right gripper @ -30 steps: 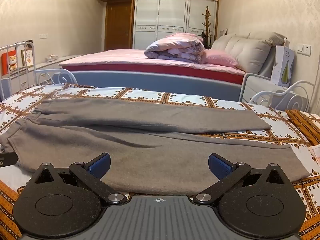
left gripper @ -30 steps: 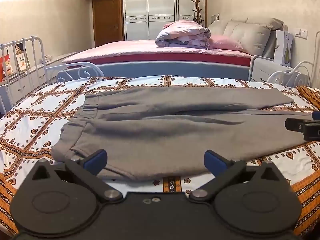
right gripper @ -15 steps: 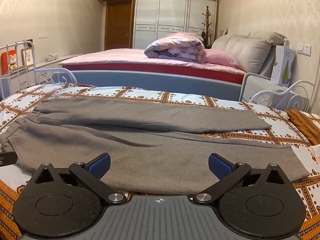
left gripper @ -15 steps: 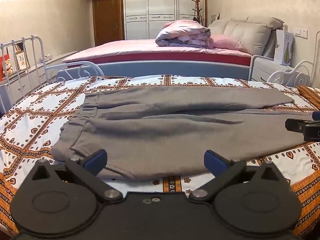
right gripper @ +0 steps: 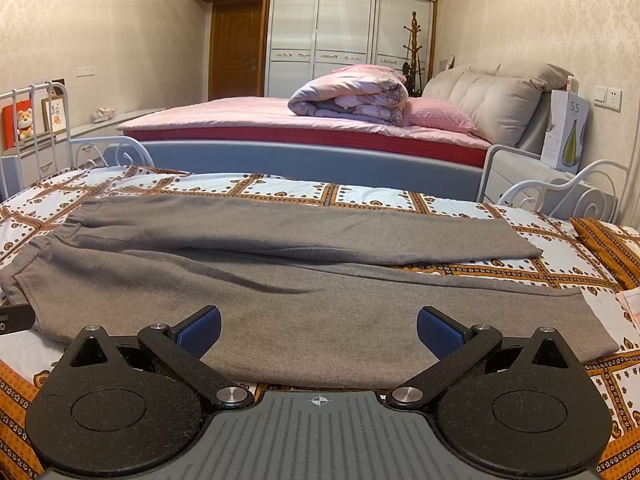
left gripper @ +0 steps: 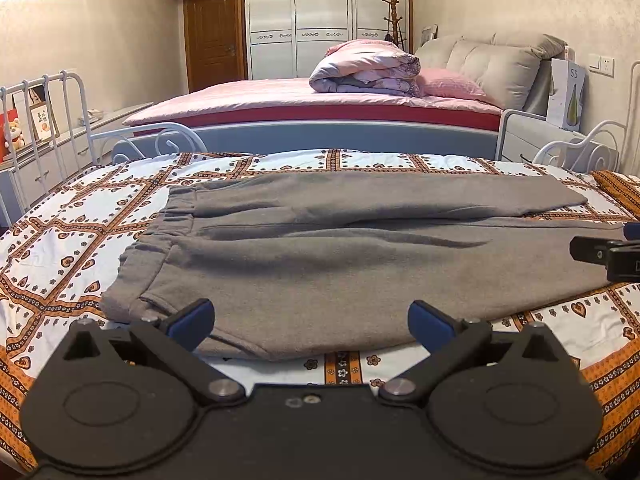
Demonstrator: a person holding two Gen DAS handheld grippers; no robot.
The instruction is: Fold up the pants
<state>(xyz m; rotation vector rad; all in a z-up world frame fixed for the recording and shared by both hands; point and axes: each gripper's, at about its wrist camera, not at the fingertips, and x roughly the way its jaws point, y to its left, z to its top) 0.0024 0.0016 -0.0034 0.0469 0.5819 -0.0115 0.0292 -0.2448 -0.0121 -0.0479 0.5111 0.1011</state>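
Observation:
Grey pants (left gripper: 328, 252) lie flat on the patterned bedspread (left gripper: 64, 240), waistband at the left, both legs running to the right. They also show in the right wrist view (right gripper: 320, 300). My left gripper (left gripper: 312, 320) is open and empty, hovering at the near edge of the pants by the waistband end. My right gripper (right gripper: 318, 330) is open and empty, at the near edge of the nearer leg. The right gripper's tip shows at the right edge of the left wrist view (left gripper: 608, 256).
White metal bed rails stand at the left (left gripper: 48, 120) and right (right gripper: 560, 192). A second bed with a rolled pink quilt (right gripper: 352, 96) lies behind. An orange pillow (right gripper: 608, 244) sits at the far right of the bedspread.

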